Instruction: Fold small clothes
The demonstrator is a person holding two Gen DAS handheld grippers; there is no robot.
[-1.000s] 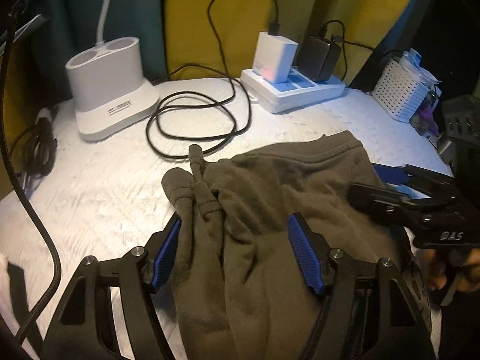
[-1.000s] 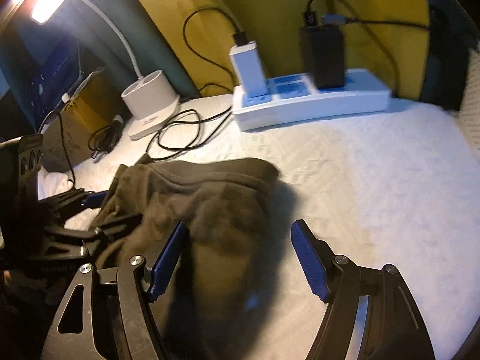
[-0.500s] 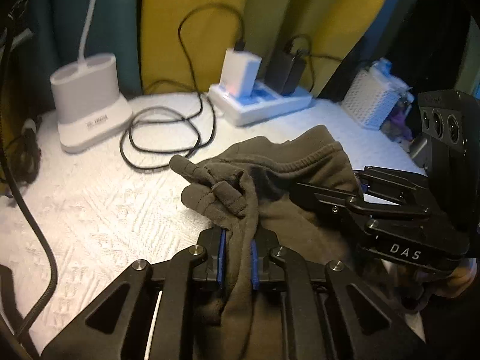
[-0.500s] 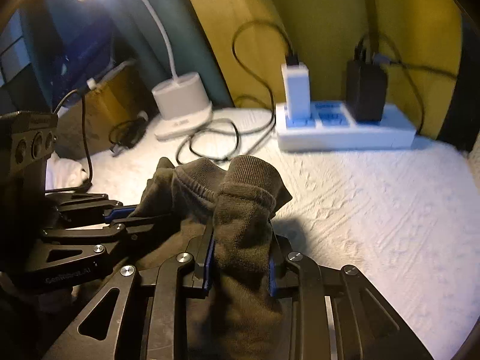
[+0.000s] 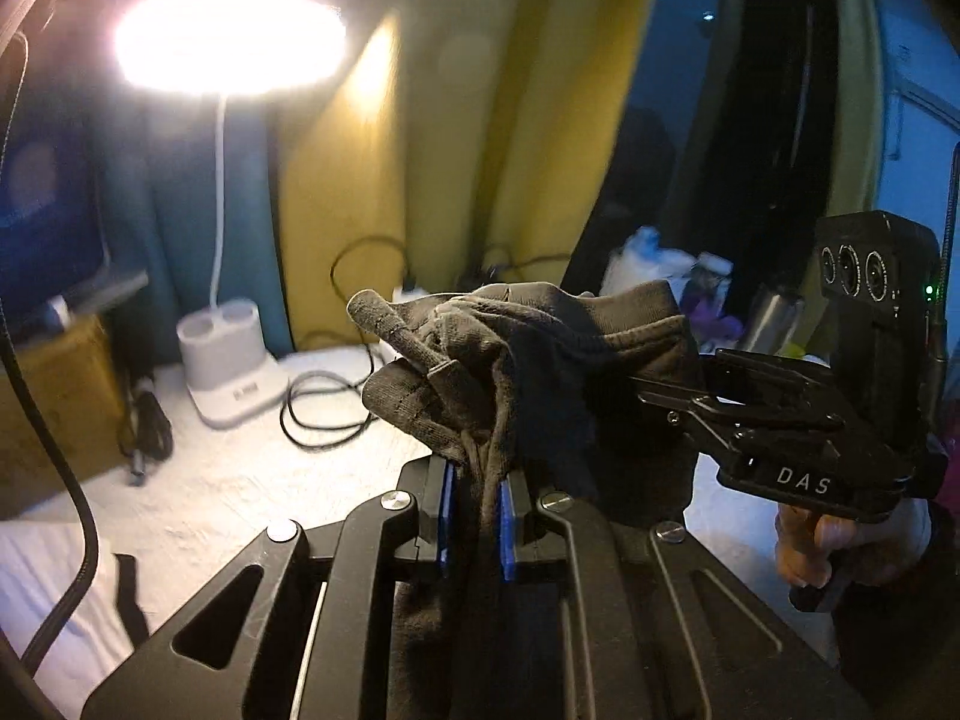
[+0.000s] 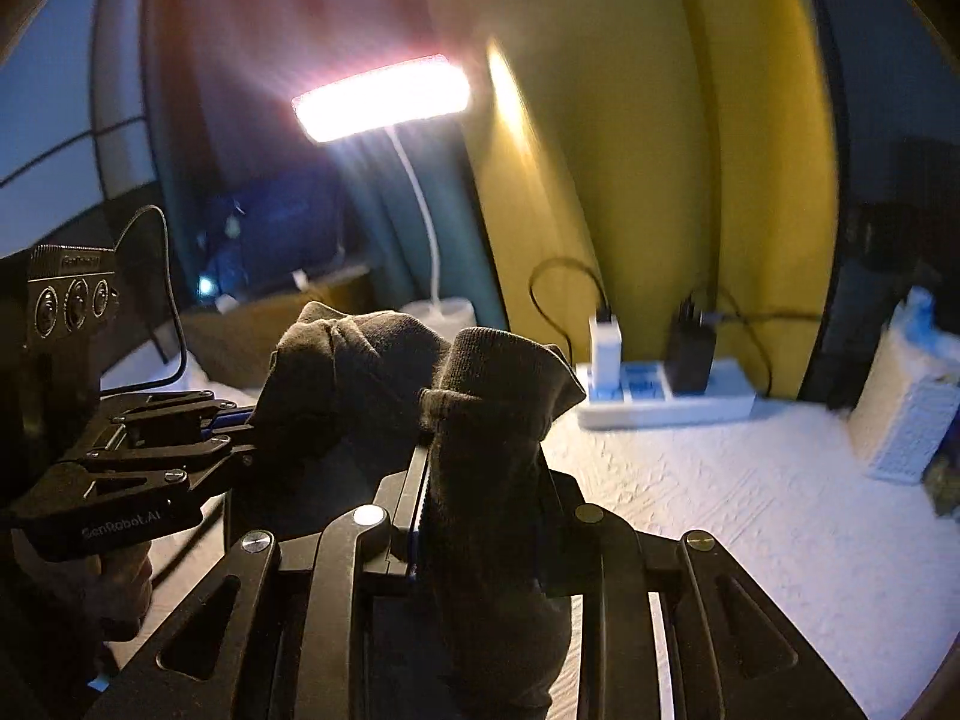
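A small dark olive garment [image 5: 540, 354] with drawstring ends hangs bunched in the air above the white textured tabletop [image 5: 240, 480]. My left gripper [image 5: 477, 516] is shut on one gathered edge, with cloth squeezed between its blue pads. In the right wrist view the same garment [image 6: 498, 396] rises in a ribbed fold from my right gripper [image 6: 474, 498], which is shut on it. The two grippers are side by side. The right gripper [image 5: 660, 387] reaches in from the right, the left gripper [image 6: 240, 426] from the left. Cloth hides both sets of tips.
A lit desk lamp [image 5: 228, 48] glares over its white base [image 5: 231, 372]. A black cable coil [image 5: 324, 414] lies beside it. A white power strip with two chargers [image 6: 666, 402] stands at the back, and a white basket [image 6: 912, 420] at the right. A person's hand [image 5: 840, 540] holds the right gripper.
Both grippers went from open around the garment on the table to shut on it. They then rose and lifted it off the surface, and the lamp head came into view.
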